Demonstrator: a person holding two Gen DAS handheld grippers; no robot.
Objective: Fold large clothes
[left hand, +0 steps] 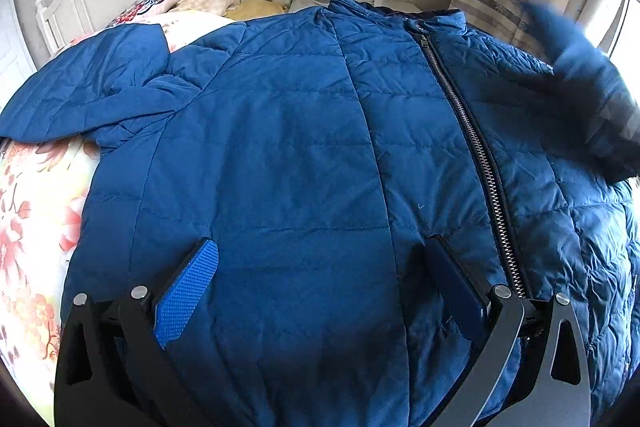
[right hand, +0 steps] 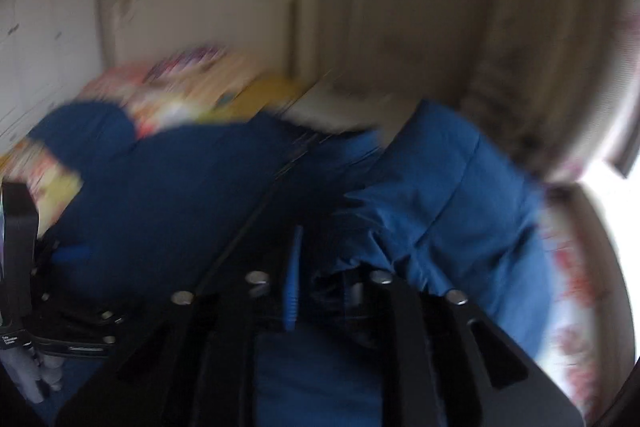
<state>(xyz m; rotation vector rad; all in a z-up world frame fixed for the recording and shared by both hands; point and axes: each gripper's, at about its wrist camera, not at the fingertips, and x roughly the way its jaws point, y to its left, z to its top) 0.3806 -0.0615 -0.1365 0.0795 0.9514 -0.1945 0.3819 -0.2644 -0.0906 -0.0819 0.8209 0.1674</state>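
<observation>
The jacket (left hand: pixel 304 155) lies zipper-lengthwise ahead of the released left fingers (left hand: pixel 188 291). The right fingers (right hand: pixel 292 283) grasp its sleeve (right hand: pixel 448 195) at the jacket's right.

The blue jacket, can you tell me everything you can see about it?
The blue jacket is puffy and quilted, with a dark metal zipper closed up to the collar. It lies front-up on a flowered bedspread. One sleeve rests flat; the other sleeve is lifted, pinched in the right gripper. The left gripper hovers open above the lower front.
</observation>
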